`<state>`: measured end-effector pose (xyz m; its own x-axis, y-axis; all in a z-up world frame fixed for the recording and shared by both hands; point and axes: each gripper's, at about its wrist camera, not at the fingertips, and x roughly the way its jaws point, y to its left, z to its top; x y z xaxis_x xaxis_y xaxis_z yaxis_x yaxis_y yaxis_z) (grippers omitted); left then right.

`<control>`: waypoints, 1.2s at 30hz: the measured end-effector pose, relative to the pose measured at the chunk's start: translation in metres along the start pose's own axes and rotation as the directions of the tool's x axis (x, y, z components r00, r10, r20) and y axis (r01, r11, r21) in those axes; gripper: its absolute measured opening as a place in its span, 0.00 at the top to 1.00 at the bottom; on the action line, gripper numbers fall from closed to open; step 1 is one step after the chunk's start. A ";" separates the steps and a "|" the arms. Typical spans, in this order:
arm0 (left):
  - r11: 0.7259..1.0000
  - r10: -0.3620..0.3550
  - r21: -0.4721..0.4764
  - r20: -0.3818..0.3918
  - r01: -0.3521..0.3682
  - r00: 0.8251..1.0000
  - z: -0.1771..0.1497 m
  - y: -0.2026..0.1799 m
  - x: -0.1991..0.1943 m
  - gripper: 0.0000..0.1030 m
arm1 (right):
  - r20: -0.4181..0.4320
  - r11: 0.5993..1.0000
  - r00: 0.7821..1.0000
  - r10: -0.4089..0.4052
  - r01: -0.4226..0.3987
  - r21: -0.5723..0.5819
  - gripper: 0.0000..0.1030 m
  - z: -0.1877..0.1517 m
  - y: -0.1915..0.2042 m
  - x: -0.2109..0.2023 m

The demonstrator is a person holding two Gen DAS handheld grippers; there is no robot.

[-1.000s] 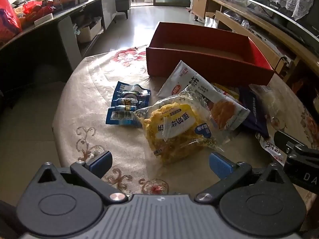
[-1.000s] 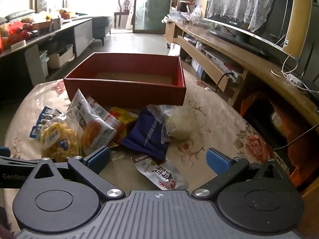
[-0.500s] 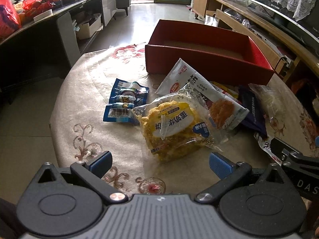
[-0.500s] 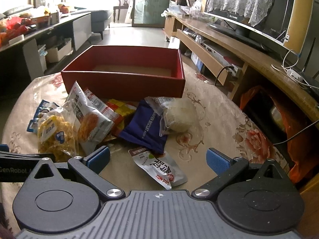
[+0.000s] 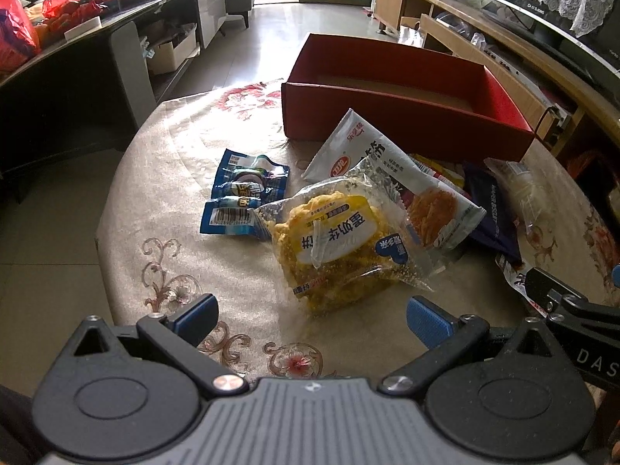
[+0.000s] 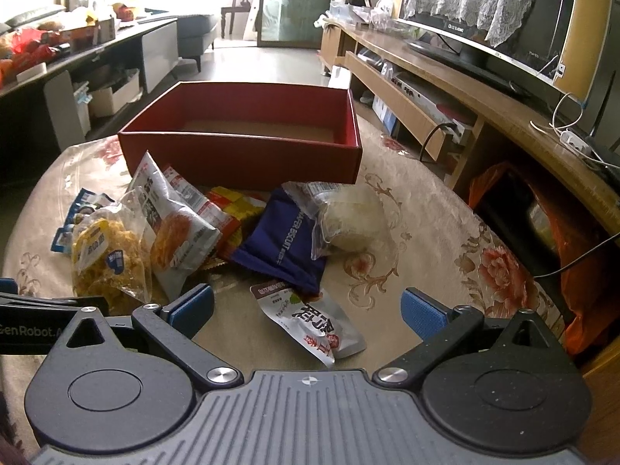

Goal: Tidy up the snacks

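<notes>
An empty red box [image 5: 407, 124] [image 6: 240, 155] stands at the back of the round table. In front of it lies a heap of snack packs: a yellow crisp bag [image 5: 341, 248] [image 6: 104, 259], a white bag [image 5: 391, 178] [image 6: 174, 221], blue packets [image 5: 244, 197], a dark blue biscuit pack [image 6: 283, 244], a clear pack with a white bun [image 6: 345, 217] and a grey pouch [image 6: 310, 317]. My left gripper [image 5: 310, 317] is open and empty, just short of the yellow bag. My right gripper [image 6: 306, 310] is open and empty over the grey pouch.
The table has a beige floral cloth [image 5: 174, 178]. Its front left edge drops to the floor. A TV bench [image 6: 465, 89] runs along the right, a dark sideboard [image 5: 77, 62] along the left. The right gripper's finger shows in the left wrist view [image 5: 558, 302].
Both grippers have drawn slightly back and up from the heap, so the snacks sit a little farther off. Nothing on the table has moved. Both stay open.
</notes>
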<state>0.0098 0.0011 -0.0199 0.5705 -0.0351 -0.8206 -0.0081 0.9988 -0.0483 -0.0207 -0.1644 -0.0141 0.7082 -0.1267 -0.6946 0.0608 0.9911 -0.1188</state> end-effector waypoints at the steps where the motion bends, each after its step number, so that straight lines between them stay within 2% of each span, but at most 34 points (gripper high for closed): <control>1: 1.000 0.000 -0.001 -0.001 0.000 1.000 0.000 0.000 0.000 0.00 | -0.001 1.000 1.000 0.000 0.000 0.000 0.00 0.000 0.000 0.000; 20: 1.000 0.006 -0.003 -0.010 -0.006 1.000 -0.002 -0.001 0.001 0.00 | -0.009 1.000 1.000 -0.002 0.002 -0.003 0.00 -0.001 0.000 0.002; 36: 0.999 0.023 -0.033 -0.048 -0.025 0.999 0.001 0.001 0.010 0.00 | -0.029 1.000 1.000 0.007 -0.008 -0.027 0.00 0.003 0.006 0.007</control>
<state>0.0162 0.0022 -0.0281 0.5304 -0.0135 -0.8476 -0.0493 0.9977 -0.0467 -0.0131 -0.1589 -0.0180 0.6881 -0.1212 -0.7154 0.0364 0.9905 -0.1327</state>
